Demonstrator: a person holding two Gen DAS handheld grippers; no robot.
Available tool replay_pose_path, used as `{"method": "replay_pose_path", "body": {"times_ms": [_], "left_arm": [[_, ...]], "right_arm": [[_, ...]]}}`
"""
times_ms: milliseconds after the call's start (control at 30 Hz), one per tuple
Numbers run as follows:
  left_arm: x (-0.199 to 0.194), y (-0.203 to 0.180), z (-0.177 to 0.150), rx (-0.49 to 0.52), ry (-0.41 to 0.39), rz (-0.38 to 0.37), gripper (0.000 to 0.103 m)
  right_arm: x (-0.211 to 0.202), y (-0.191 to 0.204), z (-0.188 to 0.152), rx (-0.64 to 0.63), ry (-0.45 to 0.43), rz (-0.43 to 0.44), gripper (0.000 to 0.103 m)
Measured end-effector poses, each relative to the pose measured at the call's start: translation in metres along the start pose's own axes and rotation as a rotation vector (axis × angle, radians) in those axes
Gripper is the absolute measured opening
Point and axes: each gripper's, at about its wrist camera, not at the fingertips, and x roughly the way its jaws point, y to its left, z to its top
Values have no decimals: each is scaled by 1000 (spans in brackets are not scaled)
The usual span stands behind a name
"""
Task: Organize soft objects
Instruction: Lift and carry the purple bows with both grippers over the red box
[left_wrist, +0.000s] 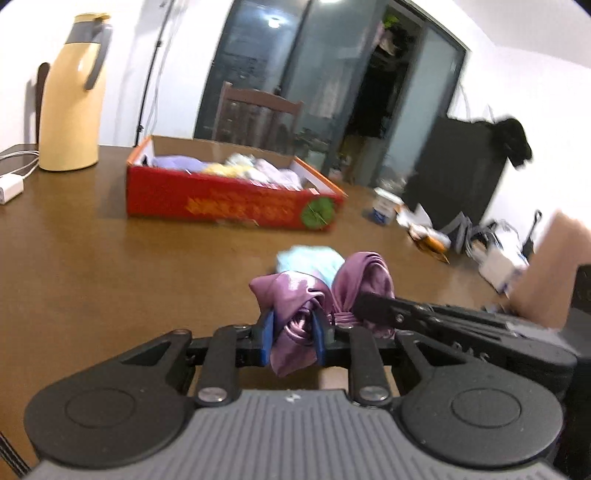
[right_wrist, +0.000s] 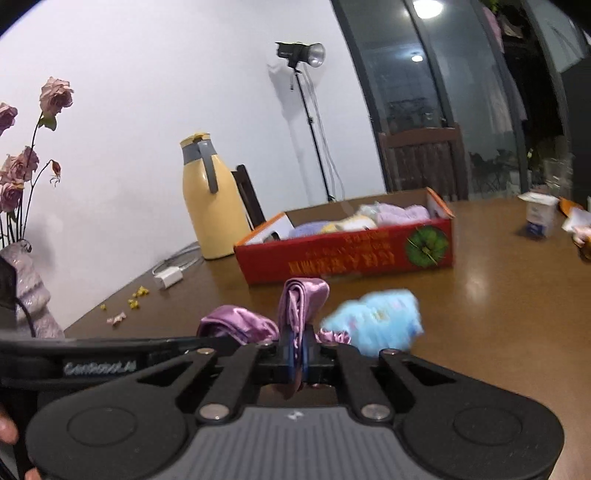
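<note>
Purple satin cloth hangs above the brown table, because your left gripper clamps one bunched end and your right gripper clamps the other, probably to fold it before the red box of soft things.

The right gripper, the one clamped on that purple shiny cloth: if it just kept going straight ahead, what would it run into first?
Probably the red box of soft things. The right gripper is shut on the purple cloth and points across bare table at the box's side. The blue cloth lies slightly right of that line, though depth is unclear.
</note>
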Motion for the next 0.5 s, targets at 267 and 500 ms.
{"method": "replay_pose_path", "body": {"times_ms": [267,500], "left_arm": [[-27,-24,-20,55,12,12,22],[-39,-26,-23,54,0,19,22]], "right_arm": [[-36,2,-26,21,15,-2,4],[-48,5,-34,17,17,2,4]]}}
